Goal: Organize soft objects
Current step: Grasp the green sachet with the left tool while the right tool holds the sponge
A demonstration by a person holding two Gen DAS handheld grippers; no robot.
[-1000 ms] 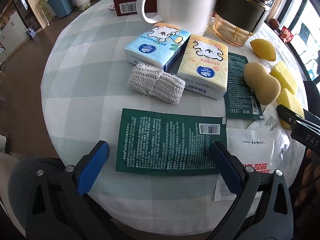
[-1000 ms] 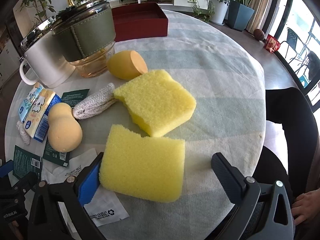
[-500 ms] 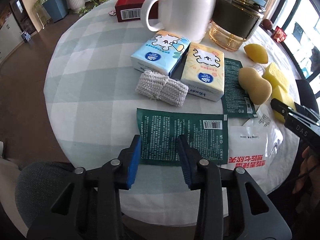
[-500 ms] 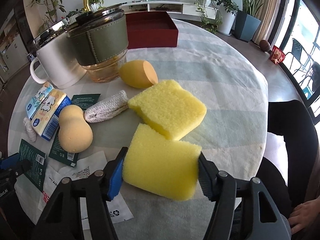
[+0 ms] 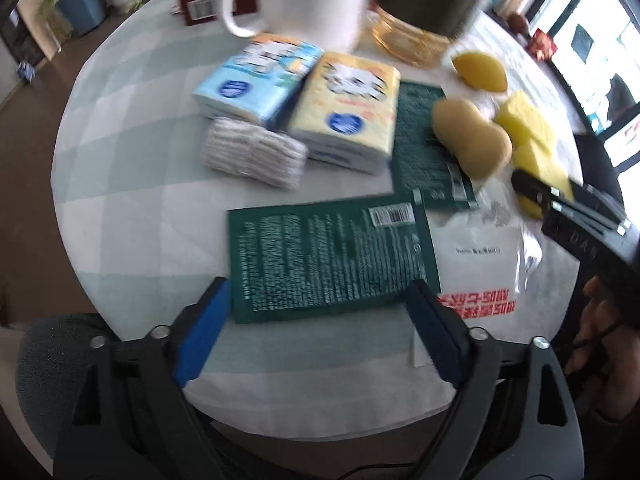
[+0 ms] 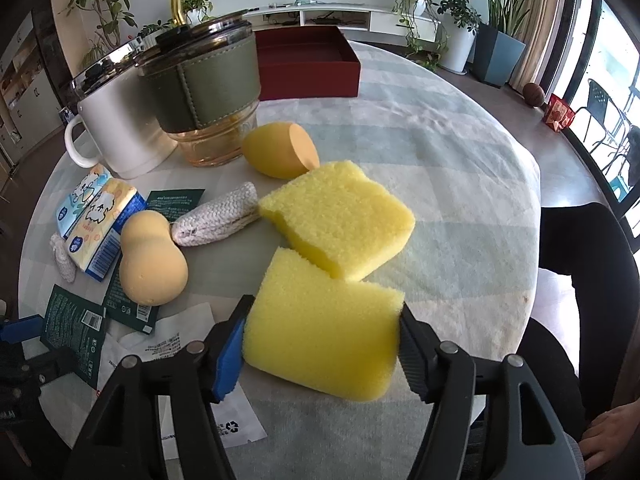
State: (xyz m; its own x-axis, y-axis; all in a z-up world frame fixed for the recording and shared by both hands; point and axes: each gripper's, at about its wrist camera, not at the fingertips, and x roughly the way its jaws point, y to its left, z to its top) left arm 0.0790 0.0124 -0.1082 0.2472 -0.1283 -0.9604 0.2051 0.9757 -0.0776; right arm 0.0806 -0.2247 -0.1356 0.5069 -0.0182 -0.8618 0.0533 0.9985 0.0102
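Note:
My right gripper (image 6: 320,336) is shut on a yellow sponge (image 6: 320,336) and holds it at the table's near side. A second yellow sponge (image 6: 340,216) lies just beyond it. A gourd-shaped beige puff (image 6: 152,260), an egg-shaped orange puff (image 6: 280,154) and a white knitted roll (image 6: 220,220) lie to the left. My left gripper (image 5: 316,332) is open, its jaws on either side of the near edge of a dark green sachet (image 5: 328,256). A knitted pad (image 5: 252,152), a blue tissue pack (image 5: 256,80) and a yellow tissue pack (image 5: 352,108) lie beyond it.
A white mug (image 6: 120,120) and a glass tumbler with a green sleeve (image 6: 204,96) stand at the back left. A dark red box (image 6: 308,60) sits behind them. A white plastic packet (image 5: 480,264) and a second green sachet (image 5: 424,148) lie flat on the checked tablecloth (image 6: 460,184).
My left gripper opened wide again and moved forward to the green sachet. My right gripper closed on the near sponge and lifted it slightly.

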